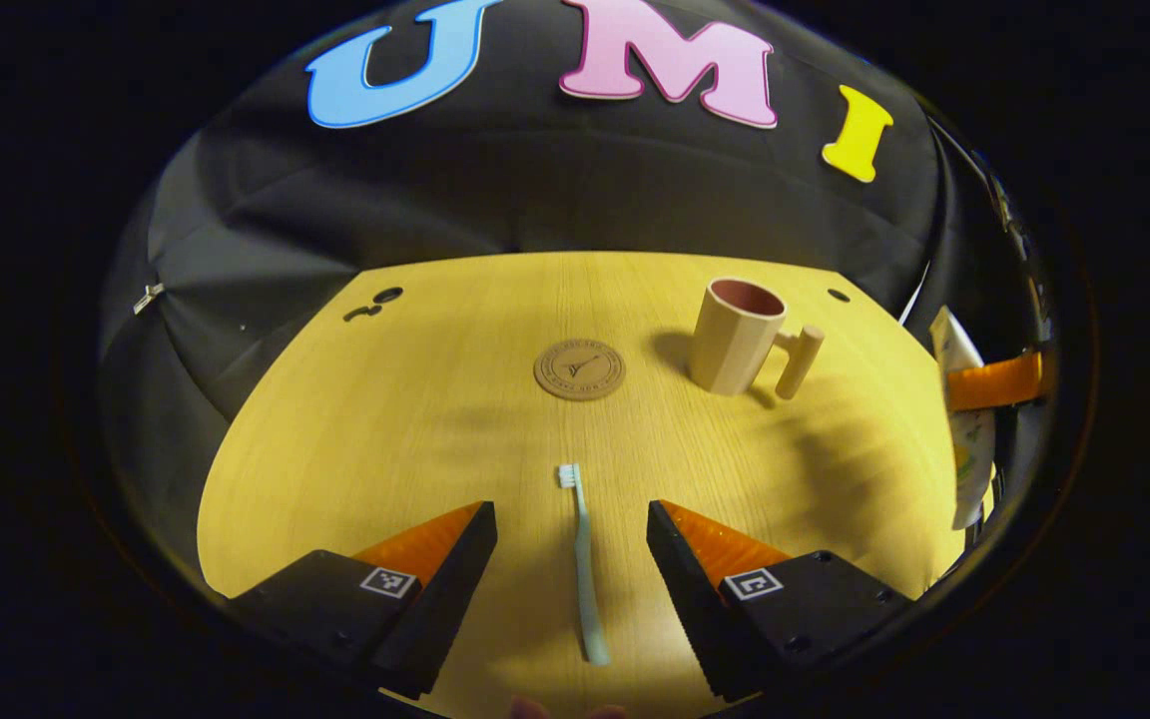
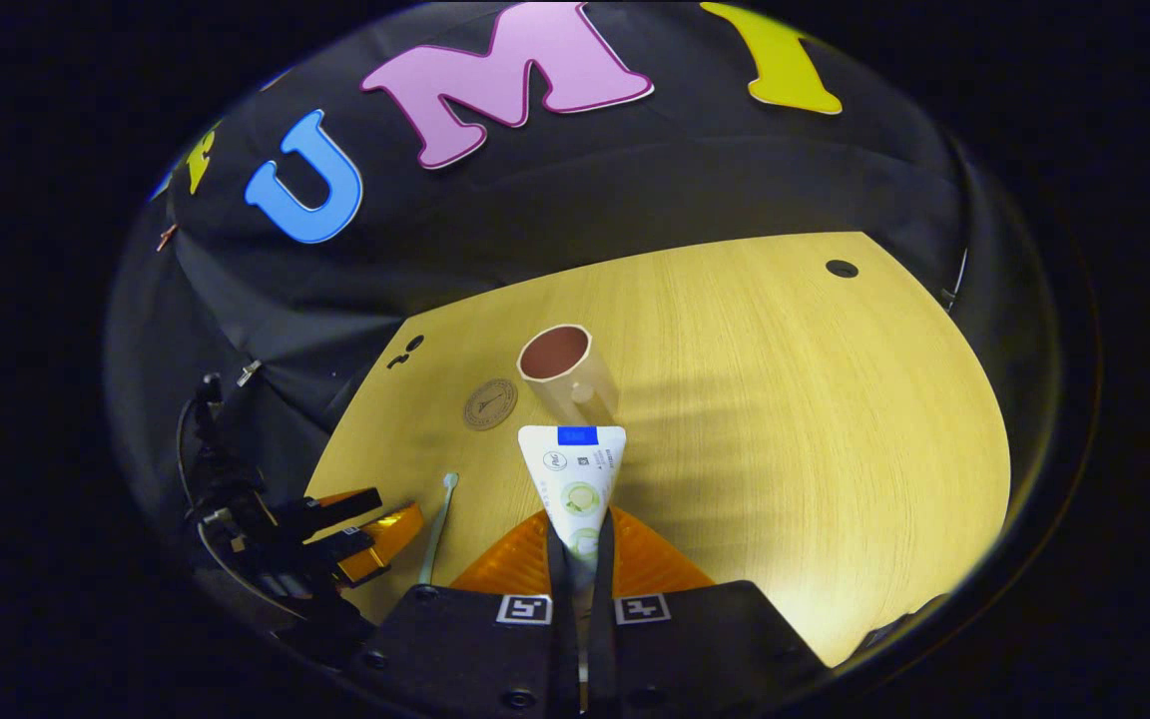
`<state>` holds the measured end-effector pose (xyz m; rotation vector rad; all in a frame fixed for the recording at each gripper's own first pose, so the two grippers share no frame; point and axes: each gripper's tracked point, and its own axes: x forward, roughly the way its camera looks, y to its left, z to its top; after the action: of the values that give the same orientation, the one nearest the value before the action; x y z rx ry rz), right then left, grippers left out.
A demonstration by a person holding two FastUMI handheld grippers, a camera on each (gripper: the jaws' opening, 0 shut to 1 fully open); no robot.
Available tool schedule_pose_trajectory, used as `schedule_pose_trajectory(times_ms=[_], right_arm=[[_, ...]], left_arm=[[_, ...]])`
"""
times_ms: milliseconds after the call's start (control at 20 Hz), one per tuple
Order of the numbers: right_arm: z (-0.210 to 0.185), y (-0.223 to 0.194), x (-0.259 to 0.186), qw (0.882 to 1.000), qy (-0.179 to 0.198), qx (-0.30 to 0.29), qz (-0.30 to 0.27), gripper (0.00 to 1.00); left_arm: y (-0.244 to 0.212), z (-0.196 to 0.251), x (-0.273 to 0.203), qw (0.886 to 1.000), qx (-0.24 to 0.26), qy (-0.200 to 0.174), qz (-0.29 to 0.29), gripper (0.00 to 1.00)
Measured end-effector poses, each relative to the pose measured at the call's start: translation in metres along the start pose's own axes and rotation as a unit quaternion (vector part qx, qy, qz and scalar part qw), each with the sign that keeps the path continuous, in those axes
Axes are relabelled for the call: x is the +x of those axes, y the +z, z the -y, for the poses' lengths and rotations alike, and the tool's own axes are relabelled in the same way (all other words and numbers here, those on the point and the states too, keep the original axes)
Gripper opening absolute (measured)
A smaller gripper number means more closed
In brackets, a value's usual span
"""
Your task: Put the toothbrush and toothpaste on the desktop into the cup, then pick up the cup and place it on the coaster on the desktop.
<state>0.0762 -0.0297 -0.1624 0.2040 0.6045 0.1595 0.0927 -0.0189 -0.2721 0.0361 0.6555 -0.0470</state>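
Observation:
A pale blue toothbrush lies on the wooden desktop, bristles away from me, between the fingers of my open left gripper, which touch nothing. A beige cup with a peg handle stands upright beyond it to the right, and a round brown coaster lies left of the cup. In the right gripper view my right gripper is shut on a white toothpaste tube, held above the desktop just short of the cup. The toothbrush and coaster lie to its left.
The other gripper with the tube shows at the right edge of the left gripper view. The left gripper and its cables show at lower left in the right gripper view. Small dark holes mark the desktop near the far edge.

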Motion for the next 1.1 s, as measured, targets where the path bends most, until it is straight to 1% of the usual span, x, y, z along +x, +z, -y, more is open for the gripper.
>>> schedule_pose_trajectory(times_ms=[200,350,500,600,800,850,900,950,1050,1100], right_arm=[[0.021,-0.001,-0.002,1.0,-0.011,0.013,-0.001,0.08],[0.036,-0.002,-0.003,1.0,-0.016,0.021,-0.003,0.08],[0.047,-0.003,-0.003,0.999,-0.02,0.027,-0.003,0.08],[0.051,-0.002,-0.002,0.999,-0.02,0.031,-0.001,0.08],[0.055,-0.002,-0.002,0.999,-0.019,0.033,0.001,0.08],[0.056,-0.002,-0.001,0.999,-0.018,0.035,0.002,0.08],[0.056,-0.002,-0.001,0.999,-0.017,0.038,0.003,0.08],[0.057,-0.002,-0.001,0.999,-0.017,0.041,0.004,0.08],[0.059,-0.003,-0.003,0.999,-0.017,0.042,0.005,0.08],[0.059,-0.004,-0.005,0.999,-0.017,0.043,0.007,0.08]], left_arm=[[-0.016,0.003,0.02,0.999,0.019,0.005,-0.032,0.95],[-0.025,0.001,0.029,0.998,0.022,0.012,-0.051,0.95],[-0.035,-0.005,0.034,0.997,0.015,0.02,-0.071,0.91],[-0.039,-0.003,0.037,0.997,0.003,0.015,-0.077,0.9],[-0.043,0.0,0.036,0.996,0.0,0.007,-0.085,0.88],[-0.042,0.001,0.036,0.996,0.0,0.004,-0.085,0.8],[-0.045,0.002,0.037,0.996,0.002,0.005,-0.088,0.77],[-0.044,0.003,0.036,0.996,0.004,0.003,-0.086,0.72],[-0.044,0.006,0.036,0.996,0.016,0.004,-0.086,0.44],[-0.045,0.008,0.037,0.996,0.021,0.002,-0.087,0.41]])
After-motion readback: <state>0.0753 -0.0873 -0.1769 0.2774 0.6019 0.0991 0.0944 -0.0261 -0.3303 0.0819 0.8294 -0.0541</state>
